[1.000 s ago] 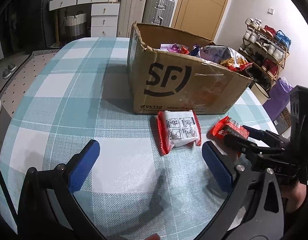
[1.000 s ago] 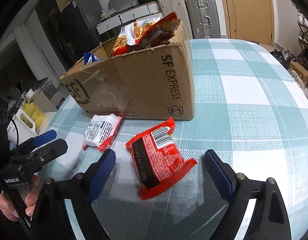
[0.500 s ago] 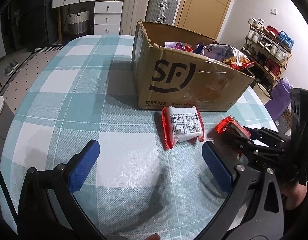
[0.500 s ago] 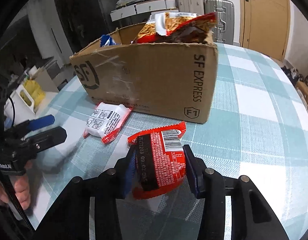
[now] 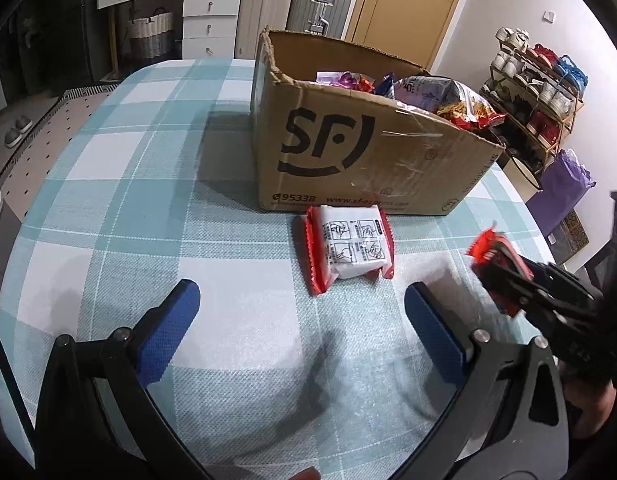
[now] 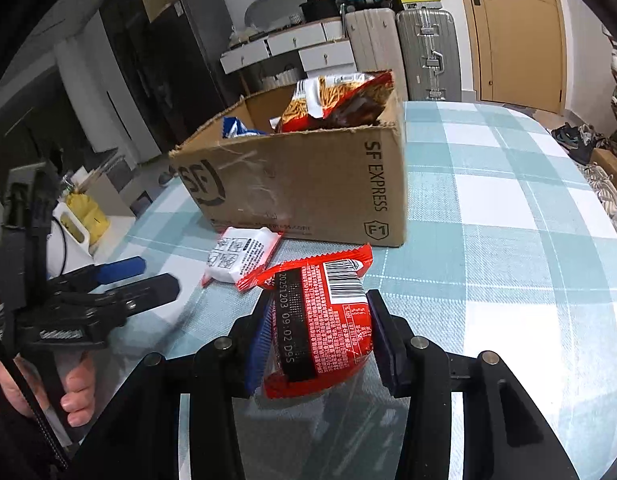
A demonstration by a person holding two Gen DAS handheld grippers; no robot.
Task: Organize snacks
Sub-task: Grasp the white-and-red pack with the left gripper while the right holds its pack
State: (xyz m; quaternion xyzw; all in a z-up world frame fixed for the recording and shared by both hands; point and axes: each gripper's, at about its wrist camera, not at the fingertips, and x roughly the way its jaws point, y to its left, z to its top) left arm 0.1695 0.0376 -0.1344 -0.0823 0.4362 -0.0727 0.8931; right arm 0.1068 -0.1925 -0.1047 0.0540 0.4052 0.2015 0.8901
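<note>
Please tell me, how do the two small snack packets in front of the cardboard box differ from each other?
The red packet is clamped in the right gripper, while the white packet lies free on the table beside the box. The red packet's visible face is red with a barcode and a black date strip; the white packet's shows line drawings between red ends. Both are small sealed pouches, not yet in the box.

The right gripper [image 6: 320,340] has its jaws closed on a red packet [image 6: 324,320], barcode side up; behind it a white packet [image 6: 240,256] lies on the checked bench [image 6: 508,260], just in front of the box [image 6: 308,188]. The box holds snack bags [image 6: 332,100]; at left, the left gripper [image 6: 140,280] hangs over the bench edge, jaws apart.
</note>
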